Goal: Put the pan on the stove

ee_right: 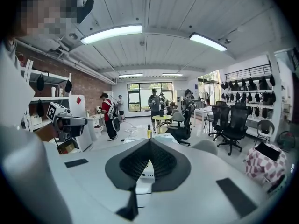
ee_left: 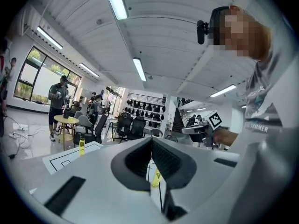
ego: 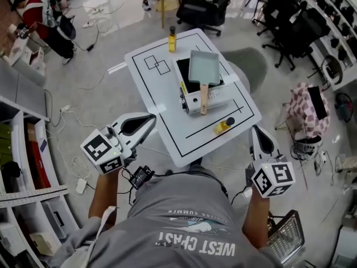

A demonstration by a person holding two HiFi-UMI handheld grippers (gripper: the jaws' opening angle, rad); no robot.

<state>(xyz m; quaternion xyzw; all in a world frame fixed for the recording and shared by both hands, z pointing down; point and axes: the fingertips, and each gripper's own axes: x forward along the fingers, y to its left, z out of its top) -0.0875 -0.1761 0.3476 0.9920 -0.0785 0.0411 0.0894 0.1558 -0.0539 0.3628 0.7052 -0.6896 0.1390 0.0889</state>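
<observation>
A pale rectangular pan (ego: 203,67) with a wooden handle (ego: 204,98) rests on the white portable stove (ego: 211,100) on the white table (ego: 150,91). Both grippers are held near the person's body, off the table's near edge. My left gripper (ego: 150,119) points at the table's left corner with its jaws together and nothing between them. In the left gripper view, the left gripper (ee_left: 152,140) shows its pads meeting. My right gripper (ego: 257,130) is off the table's right corner, shut and empty. In the right gripper view, the right gripper (ee_right: 150,141) also shows closed pads, and the stove (ee_right: 145,171) shows below them.
An upright yellow bottle (ego: 172,39) stands at the table's far edge, and a small yellow bottle (ego: 223,126) lies near the front right. Office chairs (ego: 206,4) stand beyond the table. Shelving (ego: 22,149) runs along the left. People stand in the background.
</observation>
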